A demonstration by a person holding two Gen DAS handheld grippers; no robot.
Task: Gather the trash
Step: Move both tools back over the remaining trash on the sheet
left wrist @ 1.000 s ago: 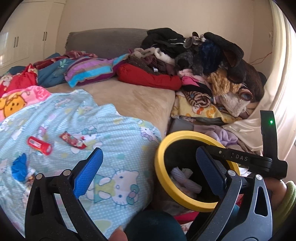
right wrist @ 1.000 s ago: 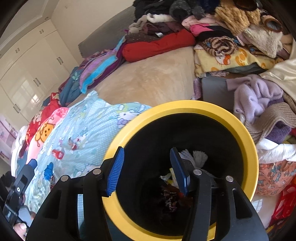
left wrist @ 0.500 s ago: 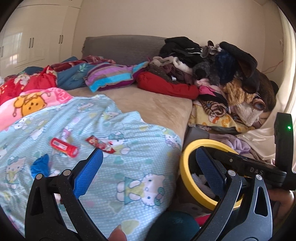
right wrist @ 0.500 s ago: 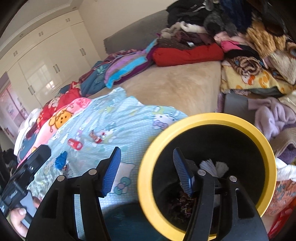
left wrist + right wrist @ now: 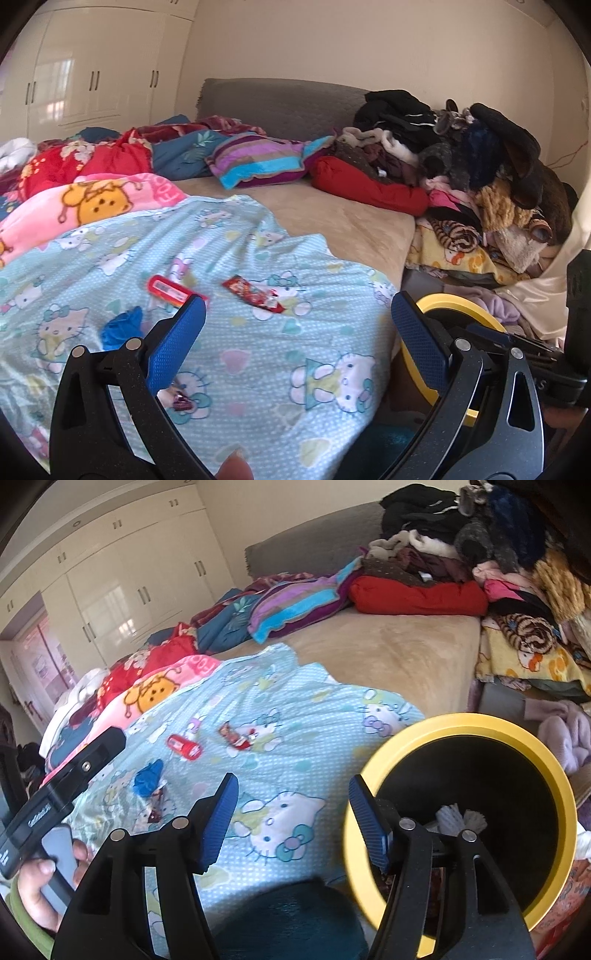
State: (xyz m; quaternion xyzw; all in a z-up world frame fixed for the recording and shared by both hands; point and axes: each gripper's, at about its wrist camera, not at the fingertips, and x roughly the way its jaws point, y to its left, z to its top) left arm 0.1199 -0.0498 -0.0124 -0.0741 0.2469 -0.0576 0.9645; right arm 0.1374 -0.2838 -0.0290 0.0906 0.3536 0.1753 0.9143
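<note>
Both tongs have swung from the bin (image 5: 458, 725) toward the bed's wrappers (image 5: 253, 293). Left tongs (image 5: 297, 332) gape empty; right tongs (image 5: 293, 808) are opening, nothing between them, ready to pick.

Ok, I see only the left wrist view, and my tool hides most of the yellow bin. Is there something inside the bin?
Observer: Yes. The right wrist view looks into the yellow bin, and white crumpled paper lies inside.
Operator: Does the right tool carry anything?
Observer: No. The right tool is empty and its jaws are opening; only the blue blanket shows between them.
Operator: And what holds my left tool?
Observer: A hand with a green sleeve grips its handle.
</note>
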